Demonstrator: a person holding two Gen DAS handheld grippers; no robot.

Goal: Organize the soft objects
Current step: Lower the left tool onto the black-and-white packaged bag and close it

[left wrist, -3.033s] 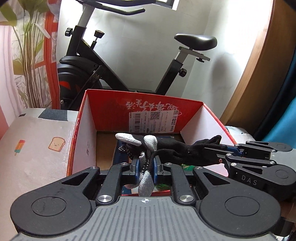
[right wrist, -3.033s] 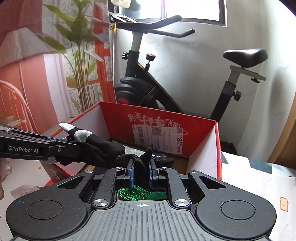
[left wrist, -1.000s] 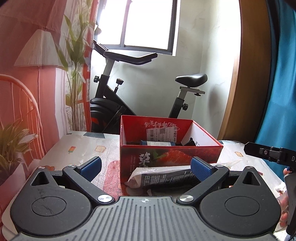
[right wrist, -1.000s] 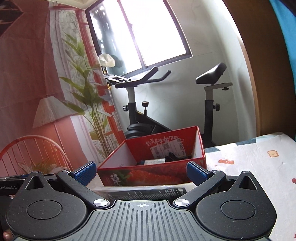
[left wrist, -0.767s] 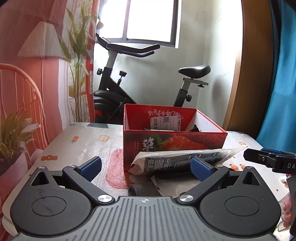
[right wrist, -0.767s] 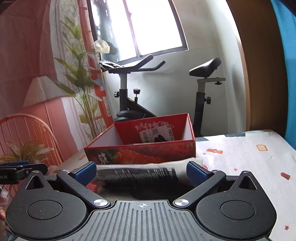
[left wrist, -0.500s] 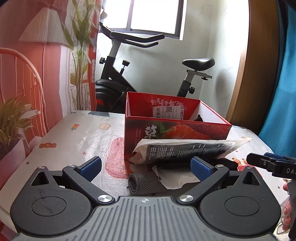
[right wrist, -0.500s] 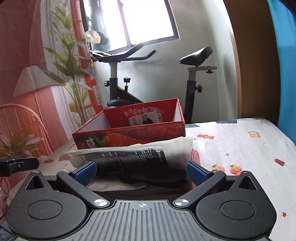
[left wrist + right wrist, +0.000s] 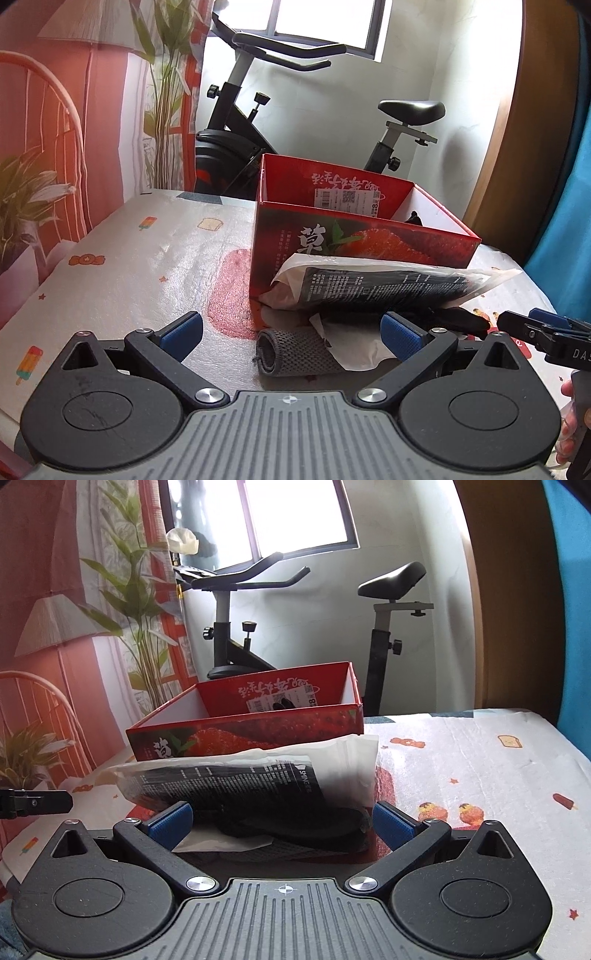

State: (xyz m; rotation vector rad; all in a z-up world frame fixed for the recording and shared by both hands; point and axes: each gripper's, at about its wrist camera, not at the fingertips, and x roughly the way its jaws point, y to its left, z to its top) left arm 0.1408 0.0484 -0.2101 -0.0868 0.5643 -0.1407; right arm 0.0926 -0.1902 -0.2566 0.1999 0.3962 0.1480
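Observation:
A red cardboard box [image 9: 354, 236] [image 9: 258, 734] stands on the table; a black glove tip [image 9: 413, 218] shows inside it. A plastic packet with black contents [image 9: 384, 282] [image 9: 236, 779] leans against the box front. A grey mesh roll [image 9: 291, 350] lies on the table just ahead of my left gripper [image 9: 291, 332], which is open and empty. A black soft item [image 9: 295, 827] lies under the packet, between the fingers of my right gripper [image 9: 282, 821], which is open. The right gripper also shows at the right edge of the left wrist view [image 9: 543, 328].
The table has a white patterned cover [image 9: 129, 266] [image 9: 480, 768]. An exercise bike [image 9: 295, 122] [image 9: 258, 627] stands behind the table. A plant [image 9: 162, 92] and a red chair [image 9: 44, 110] are at the left. A blue curtain [image 9: 569, 221] hangs at the right.
Both grippers let go of the black glove, left it in the box, opened and drew back. Both have since lowered towards the packet and the soft items in front of the box.

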